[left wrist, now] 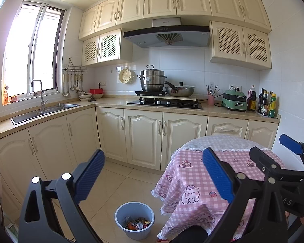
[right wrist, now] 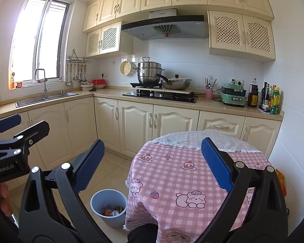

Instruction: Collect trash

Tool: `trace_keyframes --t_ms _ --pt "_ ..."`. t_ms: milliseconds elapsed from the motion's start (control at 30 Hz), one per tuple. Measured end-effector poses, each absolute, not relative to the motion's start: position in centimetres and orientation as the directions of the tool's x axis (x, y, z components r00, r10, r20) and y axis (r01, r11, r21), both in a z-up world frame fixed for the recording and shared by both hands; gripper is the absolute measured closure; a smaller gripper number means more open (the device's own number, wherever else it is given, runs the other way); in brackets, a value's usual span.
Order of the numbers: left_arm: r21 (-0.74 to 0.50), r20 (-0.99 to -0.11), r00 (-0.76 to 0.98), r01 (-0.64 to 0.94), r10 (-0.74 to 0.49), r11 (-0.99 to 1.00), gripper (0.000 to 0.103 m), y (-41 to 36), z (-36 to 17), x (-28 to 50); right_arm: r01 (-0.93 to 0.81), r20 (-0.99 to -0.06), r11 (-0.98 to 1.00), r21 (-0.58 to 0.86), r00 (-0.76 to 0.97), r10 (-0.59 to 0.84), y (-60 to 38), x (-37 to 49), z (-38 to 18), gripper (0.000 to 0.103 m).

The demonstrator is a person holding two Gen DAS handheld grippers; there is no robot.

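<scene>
A blue-grey trash bin (left wrist: 134, 220) stands on the tiled floor left of the round table; it also shows in the right wrist view (right wrist: 109, 207). It holds trash (left wrist: 138, 223): colourful wrappers and a can. The table (right wrist: 192, 174) has a pink checked cloth with nothing on it. My left gripper (left wrist: 154, 174) is open and empty, held above the bin and the table's left edge. My right gripper (right wrist: 152, 164) is open and empty above the table. Each gripper shows at the edge of the other's view: the right one (left wrist: 289, 156) and the left one (right wrist: 12, 129).
Cream cabinets and a counter (left wrist: 111, 101) run along the back and left walls. On it are a sink (left wrist: 44, 111), a hob with pots (left wrist: 164, 99), a green appliance (left wrist: 234, 100) and bottles (left wrist: 267, 103). An orange packet (right wrist: 281, 180) lies right of the table.
</scene>
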State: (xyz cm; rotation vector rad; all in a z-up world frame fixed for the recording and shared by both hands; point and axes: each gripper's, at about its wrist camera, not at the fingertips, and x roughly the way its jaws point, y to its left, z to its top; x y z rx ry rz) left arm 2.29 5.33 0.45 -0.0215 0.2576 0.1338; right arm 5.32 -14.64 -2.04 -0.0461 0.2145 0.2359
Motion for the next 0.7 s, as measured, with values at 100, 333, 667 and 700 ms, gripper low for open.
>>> trace_keyframes --t_ms 100,333,667,700 --pt "-0.004 -0.255 0.958 -0.136 0.13 0.991 0.008 5.33 0.47 2.3 -0.237 -0.217 0.971 -0.02 0.949 0.227 -14.62 5.52 -1.89 0.009" --pt "-0.003 -0.256 0.958 -0.134 0.129 0.991 0.008 5.23 0.4 2.37 -0.244 -0.218 0.97 -0.022 0.948 0.234 -14.64 5.72 -2.03 0.009" --pt "-0.002 -0.263 0.956 -0.131 0.126 0.991 0.008 5.43 0.15 2.64 -0.248 -0.224 0.968 -0.023 0.945 0.237 -14.72 6.21 -2.17 0.009" --pt "-0.003 -0.264 0.956 -0.131 0.126 0.991 0.008 5.47 0.1 2.65 -0.249 -0.224 0.968 -0.023 0.945 0.237 -14.74 6.23 -2.2 0.009"
